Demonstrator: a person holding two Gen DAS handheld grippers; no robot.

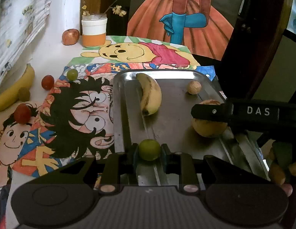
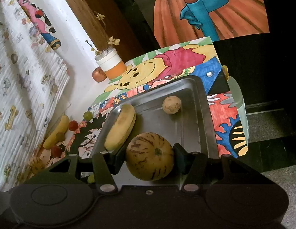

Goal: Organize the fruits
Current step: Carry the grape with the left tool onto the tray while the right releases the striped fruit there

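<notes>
I am bringing two fruits down over the metal tray [image 1: 127, 103] at once. My left gripper [image 1: 149, 149] is clamped narrow on a small green fruit [image 1: 149, 149], its pads pressing both sides, with the near end of the tray floor showing directly beneath the fingertips. My right gripper [image 2: 149, 155] is holding a striped yellow melon [image 2: 150, 156] at a middling spread, the pads [image 2: 119, 157] touching its flanks; in the left wrist view that same melon [image 1: 208, 127] is sitting ahead and to the right of my left tool, under the right tool's dark finger.

Already lying in the tray are a banana [image 1: 149, 95] just ahead of my left fingertips and a small tan round fruit [image 1: 194, 87] farther ahead to the right. Well off to the left of my left tool, outside the tray on the drawing-covered table [image 1: 58, 47], are waiting a second banana [image 1: 16, 89], two red fruits [image 1: 47, 82] and [image 1: 22, 113], a green grape [image 1: 72, 74] and an apple [image 1: 70, 36].

I judge this to be the placing step, with roughly half the fruit still out. The next move calls for lowering each fruit until it is resting on the tray floor, then opening the jaws gently, since both round fruits look likely to roll toward the banana.
</notes>
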